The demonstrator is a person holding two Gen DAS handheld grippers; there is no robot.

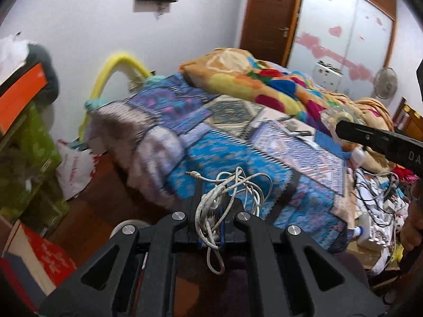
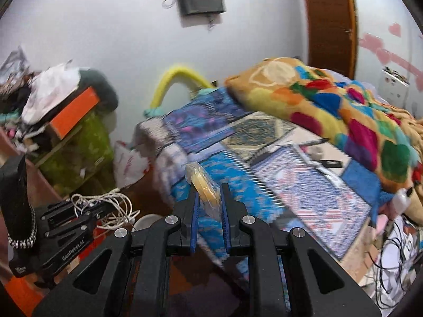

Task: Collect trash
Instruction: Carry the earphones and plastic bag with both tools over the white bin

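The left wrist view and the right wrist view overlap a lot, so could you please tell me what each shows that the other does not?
Only the left wrist view shows the standing fan and the red box on the floor.

Only the right wrist view shows the clothes pile at far left.

Both show the bed, the colourful blanket, the left hand-held gripper shut on a white cable bundle, and the right hand-held gripper shut on a clear wrapper with something yellow inside.
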